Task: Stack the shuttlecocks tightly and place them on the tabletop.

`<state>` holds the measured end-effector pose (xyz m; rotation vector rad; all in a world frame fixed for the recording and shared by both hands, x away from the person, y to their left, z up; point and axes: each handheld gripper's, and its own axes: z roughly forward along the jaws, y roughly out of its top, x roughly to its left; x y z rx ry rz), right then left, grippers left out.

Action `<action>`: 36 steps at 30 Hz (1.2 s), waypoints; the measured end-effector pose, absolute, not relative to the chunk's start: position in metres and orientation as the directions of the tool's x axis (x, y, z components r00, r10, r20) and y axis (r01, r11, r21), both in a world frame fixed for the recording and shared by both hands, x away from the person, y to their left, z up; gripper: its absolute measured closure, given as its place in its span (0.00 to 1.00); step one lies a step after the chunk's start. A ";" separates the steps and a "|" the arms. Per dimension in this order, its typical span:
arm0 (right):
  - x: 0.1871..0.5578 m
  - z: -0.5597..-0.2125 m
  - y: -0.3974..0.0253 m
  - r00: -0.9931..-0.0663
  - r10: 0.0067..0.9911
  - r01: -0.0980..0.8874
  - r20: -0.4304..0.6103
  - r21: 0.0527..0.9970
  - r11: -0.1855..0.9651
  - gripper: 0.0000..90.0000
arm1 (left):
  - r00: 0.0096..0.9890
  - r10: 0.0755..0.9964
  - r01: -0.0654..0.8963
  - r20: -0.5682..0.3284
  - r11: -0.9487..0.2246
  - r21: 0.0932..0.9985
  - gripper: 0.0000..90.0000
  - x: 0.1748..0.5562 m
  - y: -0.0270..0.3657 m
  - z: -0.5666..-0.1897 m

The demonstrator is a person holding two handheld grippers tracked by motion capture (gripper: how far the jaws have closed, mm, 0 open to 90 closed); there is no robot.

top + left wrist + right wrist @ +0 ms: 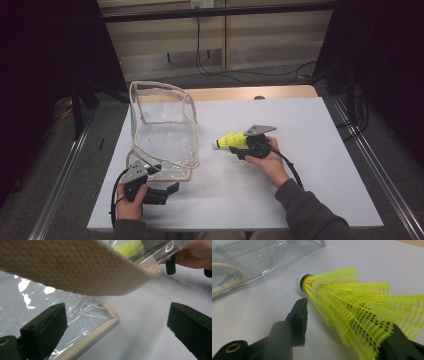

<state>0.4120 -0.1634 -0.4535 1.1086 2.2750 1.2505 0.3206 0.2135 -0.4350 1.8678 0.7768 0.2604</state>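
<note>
— How many things are on the white bench (300, 190) from where you stand?

— Two. One yellow mesh shuttlecock with a white cork tip (231, 141), and one clear plastic bag with cream woven trim and a strap (162, 131). Plus two grippers, one in each of the person's hands.

— What's the right gripper (245, 145) doing?

— It has the shuttlecock by the wide skirt end. In the right gripper view its jaws stand partly apart, the yellow mesh (359, 315) flaring between them and pressing on the far jaw; the near jaw sits just beside the skirt, and I can't tell if it touches.

— Which way does the shuttlecock point?

— Its long axis runs roughly along the bench's width, cork tip towards the left edge, facing the bag, skirt back towards the hand. It sits near the middle of the bench, just beside the bag's right wall but apart from it.

— And the left gripper (167, 190)?

— Down near the front left corner, jaws wide apart and gripping nothing. In the left gripper view the bag's cream strap (75, 267) arches just above the jaws, and the bag's trimmed base edge (100, 332) lies beside one jaw.

— The bag itself?

— Standing upright on the left half of the bench, mouth open upward.
</note>
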 end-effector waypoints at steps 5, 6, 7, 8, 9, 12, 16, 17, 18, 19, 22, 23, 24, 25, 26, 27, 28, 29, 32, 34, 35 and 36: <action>0.414 -0.453 -0.154 -0.633 0.774 0.464 0.030 0.814 0.348 0.55 | 0.766 0.620 0.392 -0.171 -0.241 0.888 0.03 0.321 0.213 -0.435; 0.415 -0.453 -0.153 -0.631 0.775 0.460 0.018 0.814 0.356 0.59 | 0.766 0.620 0.392 -0.170 -0.241 0.888 0.03 0.321 0.213 -0.435; 0.416 -0.453 -0.151 -0.623 0.782 0.455 -0.005 0.811 0.367 0.61 | 0.766 0.619 0.392 -0.170 -0.241 0.888 0.03 0.321 0.213 -0.435; 0.417 -0.453 -0.150 -0.617 0.786 0.447 -0.025 0.811 0.376 0.65 | 0.767 0.619 0.392 -0.170 -0.242 0.888 0.03 0.321 0.213 -0.435; 0.418 -0.453 -0.149 -0.613 0.789 0.446 -0.033 0.810 0.381 0.69 | 0.767 0.618 0.391 -0.169 -0.243 0.888 0.03 0.321 0.214 -0.435; 0.421 -0.453 -0.148 -0.613 0.790 0.443 -0.036 0.812 0.381 0.84 | 0.765 0.621 0.392 -0.171 -0.238 0.889 0.03 0.321 0.214 -0.435; 0.423 -0.452 -0.147 -0.629 0.777 0.448 -0.032 0.802 0.396 0.87 | 0.764 0.622 0.392 -0.171 -0.237 0.889 0.03 0.320 0.214 -0.435; 0.424 -0.452 -0.147 -0.625 0.780 0.452 -0.028 0.802 0.391 0.87 | 0.763 0.622 0.392 -0.173 -0.234 0.890 0.03 0.320 0.214 -0.435; 0.424 -0.452 -0.147 -0.627 0.779 0.450 -0.029 0.802 0.392 0.87 | 0.764 0.622 0.392 -0.173 -0.234 0.890 0.03 0.320 0.214 -0.435; 0.424 -0.452 -0.146 -0.632 0.775 0.449 -0.028 0.802 0.395 0.88 | 0.763 0.623 0.393 -0.173 -0.235 0.889 0.03 0.320 0.214 -0.435; 0.424 -0.451 -0.147 -0.635 0.773 0.457 -0.011 0.801 0.387 0.88 | 0.763 0.622 0.392 -0.173 -0.233 0.890 0.03 0.320 0.214 -0.435; 0.424 -0.451 -0.147 -0.636 0.771 0.459 -0.007 0.801 0.386 0.88 | 0.763 0.622 0.392 -0.174 -0.233 0.890 0.03 0.320 0.214 -0.435; 0.423 -0.451 -0.147 -0.638 0.770 0.459 -0.004 0.801 0.385 0.88 | 0.764 0.622 0.393 -0.173 -0.234 0.889 0.03 0.320 0.214 -0.435; 0.423 -0.450 -0.147 -0.641 0.768 0.460 0.000 0.800 0.384 0.88 | 0.764 0.621 0.392 -0.172 -0.235 0.889 0.03 0.320 0.214 -0.435; 0.423 -0.450 -0.148 -0.641 0.767 0.464 0.007 0.800 0.380 0.89 | 0.764 0.621 0.391 -0.173 -0.234 0.890 0.03 0.320 0.214 -0.435; 0.423 -0.450 -0.148 -0.643 0.766 0.466 0.013 0.800 0.378 0.89 | 0.763 0.622 0.392 -0.174 -0.231 0.891 0.03 0.320 0.214 -0.435; 0.423 -0.449 -0.148 -0.645 0.764 0.469 0.019 0.799 0.376 0.89 | 0.764 0.622 0.391 -0.173 -0.232 0.891 0.03 0.320 0.215 -0.435; 0.423 -0.449 -0.149 -0.646 0.763 0.471 0.022 0.798 0.376 0.89 | 0.764 0.622 0.392 -0.173 -0.235 0.889 0.03 0.320 0.215 -0.435; 0.423 -0.448 -0.150 -0.648 0.761 0.477 0.032 0.796 0.373 0.89 | 0.764 0.622 0.392 -0.173 -0.234 0.890 0.03 0.320 0.215 -0.434; 0.422 -0.447 -0.150 -0.649 0.760 0.478 0.033 0.795 0.373 0.89 | 0.764 0.622 0.392 -0.172 -0.235 0.890 0.03 0.320 0.215 -0.434; 0.421 -0.446 -0.151 -0.651 0.758 0.477 0.033 0.795 0.375 0.89 | 0.763 0.623 0.392 -0.173 -0.233 0.890 0.03 0.319 0.215 -0.434; 0.421 -0.445 -0.152 -0.650 0.759 0.478 0.035 0.795 0.373 0.89 | 0.764 0.621 0.391 -0.175 -0.231 0.891 0.03 0.319 0.215 -0.434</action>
